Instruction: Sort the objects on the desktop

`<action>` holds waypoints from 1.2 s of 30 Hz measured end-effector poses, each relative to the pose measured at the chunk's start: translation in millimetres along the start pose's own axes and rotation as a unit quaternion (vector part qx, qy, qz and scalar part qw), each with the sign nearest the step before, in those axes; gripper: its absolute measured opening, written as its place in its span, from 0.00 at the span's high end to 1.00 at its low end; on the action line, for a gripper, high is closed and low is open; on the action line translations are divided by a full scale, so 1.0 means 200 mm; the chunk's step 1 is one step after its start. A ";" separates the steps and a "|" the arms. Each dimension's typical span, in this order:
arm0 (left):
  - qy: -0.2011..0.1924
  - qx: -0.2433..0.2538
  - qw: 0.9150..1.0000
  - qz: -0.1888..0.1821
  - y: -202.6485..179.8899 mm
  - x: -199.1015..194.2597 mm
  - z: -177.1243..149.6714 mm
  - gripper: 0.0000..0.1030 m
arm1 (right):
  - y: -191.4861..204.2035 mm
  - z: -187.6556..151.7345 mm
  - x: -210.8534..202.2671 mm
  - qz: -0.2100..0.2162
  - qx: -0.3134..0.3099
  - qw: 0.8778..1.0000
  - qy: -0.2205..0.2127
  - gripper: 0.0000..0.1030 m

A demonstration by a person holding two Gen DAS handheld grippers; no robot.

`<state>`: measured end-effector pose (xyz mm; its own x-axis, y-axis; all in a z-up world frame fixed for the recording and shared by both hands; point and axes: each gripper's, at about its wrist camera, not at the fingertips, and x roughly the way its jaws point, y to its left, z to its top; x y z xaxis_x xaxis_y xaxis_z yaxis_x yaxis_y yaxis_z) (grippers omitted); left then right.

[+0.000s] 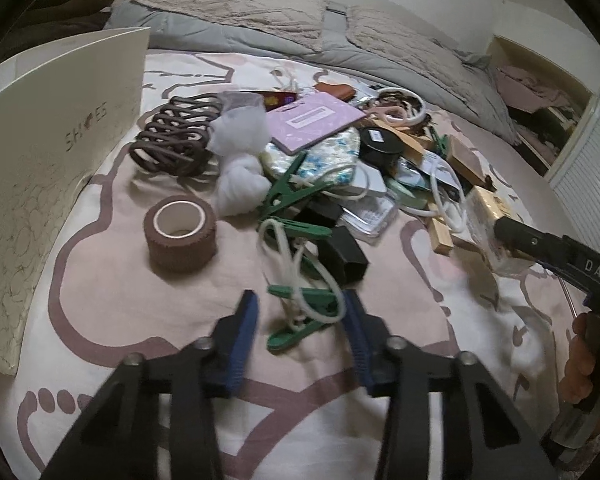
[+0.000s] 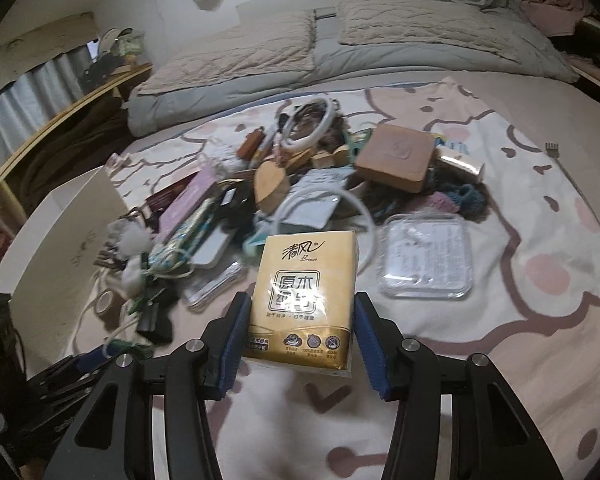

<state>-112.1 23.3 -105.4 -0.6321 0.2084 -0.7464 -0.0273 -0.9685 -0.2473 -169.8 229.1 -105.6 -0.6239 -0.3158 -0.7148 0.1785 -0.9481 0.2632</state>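
Tissue pack (image 2: 302, 300) is clamped between the right gripper (image 2: 300, 334) pads, lifted near the clutter pile. Left gripper (image 1: 300, 334), jaws apart, brackets green clothespins (image 1: 300, 312); a destination must be chosen next.

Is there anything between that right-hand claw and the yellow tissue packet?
Nothing visible. The tissue packet already sits between the right gripper's blue fingers, with both pads at its sides; whether they press it is unclear.
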 end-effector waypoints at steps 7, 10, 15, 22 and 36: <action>-0.013 0.026 1.000 -0.005 -0.04 -0.05 -0.01 0.84 | 0.03 -0.07 -0.01 -0.004 -0.009 1.000 -0.002 0.49; -0.021 0.035 0.999 -0.011 -0.05 -0.08 -0.01 0.87 | 0.03 -0.08 -0.01 -0.002 -0.008 1.000 -0.002 0.49; -0.025 0.047 0.998 -0.028 -0.07 -0.12 -0.03 0.90 | 0.03 -0.10 -0.01 -0.001 -0.005 1.000 -0.001 0.49; -0.031 0.054 0.997 -0.051 -0.11 -0.18 -0.05 0.90 | 0.01 -0.12 -0.02 0.000 0.003 1.000 0.000 0.49; -0.009 0.108 0.989 -0.098 -0.25 -0.29 -0.20 0.90 | -0.01 -0.12 -0.02 0.009 0.007 1.000 -0.001 0.49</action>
<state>-43.0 65.2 -75.0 -0.6121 0.3941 -0.6856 -0.3143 -0.9168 -0.2464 -148.9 230.9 -117.6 -0.6224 -0.3329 -0.7084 0.1784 -0.9416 0.2857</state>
